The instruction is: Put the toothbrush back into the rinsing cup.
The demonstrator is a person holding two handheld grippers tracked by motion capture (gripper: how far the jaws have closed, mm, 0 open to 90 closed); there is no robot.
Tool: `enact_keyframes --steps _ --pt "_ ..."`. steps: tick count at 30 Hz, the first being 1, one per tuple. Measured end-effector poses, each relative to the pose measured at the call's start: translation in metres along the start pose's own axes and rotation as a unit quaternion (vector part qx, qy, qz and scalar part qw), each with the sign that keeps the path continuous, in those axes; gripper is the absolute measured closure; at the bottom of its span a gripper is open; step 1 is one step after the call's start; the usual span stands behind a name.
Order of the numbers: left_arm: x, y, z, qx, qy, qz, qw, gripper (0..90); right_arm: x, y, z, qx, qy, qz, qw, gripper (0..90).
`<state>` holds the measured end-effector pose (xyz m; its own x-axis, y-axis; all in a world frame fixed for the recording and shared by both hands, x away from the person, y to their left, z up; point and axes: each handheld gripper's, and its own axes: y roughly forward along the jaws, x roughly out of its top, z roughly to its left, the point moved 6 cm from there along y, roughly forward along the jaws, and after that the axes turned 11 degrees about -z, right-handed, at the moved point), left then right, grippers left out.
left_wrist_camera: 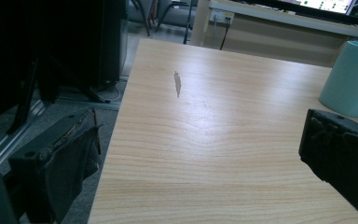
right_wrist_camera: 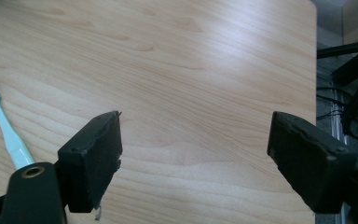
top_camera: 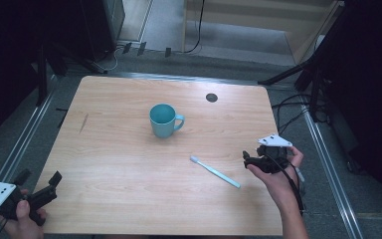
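Toothbrush [right_wrist_camera: 4, 128] lies beside right tongs [right_wrist_camera: 193, 158]; mug [left_wrist_camera: 352, 79] faces left tongs [left_wrist_camera: 200, 163].

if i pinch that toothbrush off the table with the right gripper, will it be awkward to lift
Probably a bit. The toothbrush lies flat on the wooden table, so the jaws would likely scrape the wood before closing around its thin handle. It looks light and fairly stiff, so it should not droop. Held near one end, it might swivel between the pads of the right gripper.
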<state>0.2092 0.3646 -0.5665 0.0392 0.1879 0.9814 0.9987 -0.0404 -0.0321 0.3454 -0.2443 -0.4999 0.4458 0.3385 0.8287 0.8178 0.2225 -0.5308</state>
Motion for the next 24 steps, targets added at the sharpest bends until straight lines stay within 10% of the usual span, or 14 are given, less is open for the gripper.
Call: enact_keyframes --steps 15,19,20,24 --pt "0.000 0.000 0.000 -0.002 -0.001 0.001 1.0000 0.0 0.028 0.023 0.034 0.057 -0.067 0.099 0.9911 33.4" --pt "0.000 0.001 0.000 -0.005 0.003 0.003 1.0000 0.0 0.031 0.027 0.052 0.094 -0.113 0.114 0.9825 47.6" --pt "0.000 0.001 0.000 -0.005 0.002 0.003 1.0000 0.0 0.030 0.029 0.060 0.119 -0.139 0.134 0.9738 53.0" --pt "0.000 0.001 0.000 -0.007 -0.002 0.003 1.0000 0.0 0.026 0.033 0.073 0.154 -0.175 0.174 0.9569 57.4"
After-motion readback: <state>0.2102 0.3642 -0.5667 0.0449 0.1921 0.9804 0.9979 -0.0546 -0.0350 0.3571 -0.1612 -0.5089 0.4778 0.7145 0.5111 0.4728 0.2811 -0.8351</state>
